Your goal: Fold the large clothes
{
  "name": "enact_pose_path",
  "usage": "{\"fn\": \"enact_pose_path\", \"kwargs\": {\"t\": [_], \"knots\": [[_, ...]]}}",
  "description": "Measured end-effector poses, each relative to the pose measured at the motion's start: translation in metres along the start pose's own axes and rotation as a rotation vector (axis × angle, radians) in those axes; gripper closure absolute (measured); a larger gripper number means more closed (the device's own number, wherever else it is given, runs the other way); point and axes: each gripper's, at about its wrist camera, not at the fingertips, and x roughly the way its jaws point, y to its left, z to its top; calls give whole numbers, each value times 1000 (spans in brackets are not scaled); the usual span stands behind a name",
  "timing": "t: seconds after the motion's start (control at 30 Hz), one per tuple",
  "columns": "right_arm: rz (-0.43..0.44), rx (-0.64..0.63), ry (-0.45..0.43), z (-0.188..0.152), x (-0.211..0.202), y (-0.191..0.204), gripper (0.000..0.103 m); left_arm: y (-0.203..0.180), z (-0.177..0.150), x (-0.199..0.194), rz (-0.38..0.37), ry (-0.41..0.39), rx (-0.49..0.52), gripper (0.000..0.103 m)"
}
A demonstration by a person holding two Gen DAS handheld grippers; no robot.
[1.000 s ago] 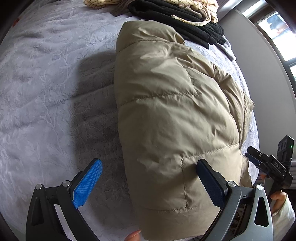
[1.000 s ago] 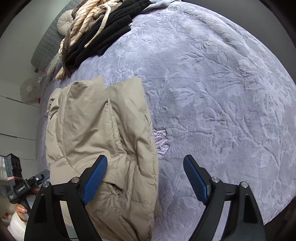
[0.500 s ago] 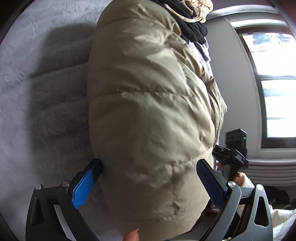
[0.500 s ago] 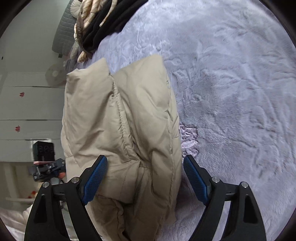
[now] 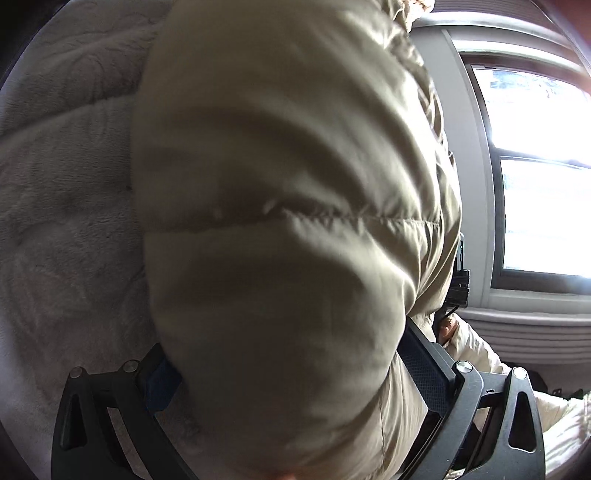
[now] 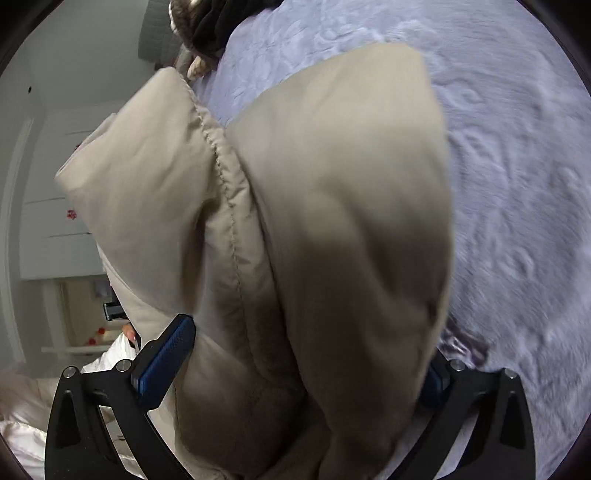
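Note:
A beige quilted puffer jacket [image 5: 288, 229], folded into a thick bundle, fills the left wrist view and also the right wrist view [image 6: 314, 221]. It lies on a pale lavender plush bedspread [image 6: 517, 166]. My left gripper [image 5: 291, 369] stands open with the jacket's near end bulging between its blue pads; the left pad [image 5: 160, 384] is partly hidden by fabric. My right gripper [image 6: 299, 365] stands open around the other side of the same end; its left pad [image 6: 166, 362] shows, its right pad is mostly hidden behind the jacket.
A pile of black and cream clothes [image 6: 207, 33] lies at the far end of the bed. A bright window [image 5: 535, 166] and grey wall stand to the right in the left wrist view. White cupboards [image 6: 55, 221] stand beyond the bed's left side.
Both grippers have pushed forward onto the jacket's near end, which now fills both views between the jaws. The jaws remain as wide as before.

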Motion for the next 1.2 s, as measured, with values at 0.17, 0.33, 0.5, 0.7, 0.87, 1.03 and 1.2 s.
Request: {"fn": "enact_pose_path", "kwargs": {"t": [0.17, 0.33, 0.5, 0.7, 0.87, 1.03, 1.2], "knots": [[-11, 79, -3, 7, 7, -1, 0, -9, 1, 2, 30, -19, -25, 0], [29, 143, -20, 3, 8, 11, 26, -43, -5, -3, 79, -74, 38, 9], [62, 105, -51, -5, -1, 43, 41, -66, -9, -26, 59, -120, 75, 15], [76, 30, -80, -2, 6, 104, 41, -74, -12, -80, 20, -209, 96, 15], [80, -24, -93, 15, 48, 155, 41, -59, -7, -138, 20, -267, 106, 15], [98, -42, -96, 39, 119, 201, 41, -19, 5, -208, 64, -300, 102, 15], [111, -43, -79, 71, 197, 231, 41, 36, 19, -262, 96, -324, 42, 15]]}}
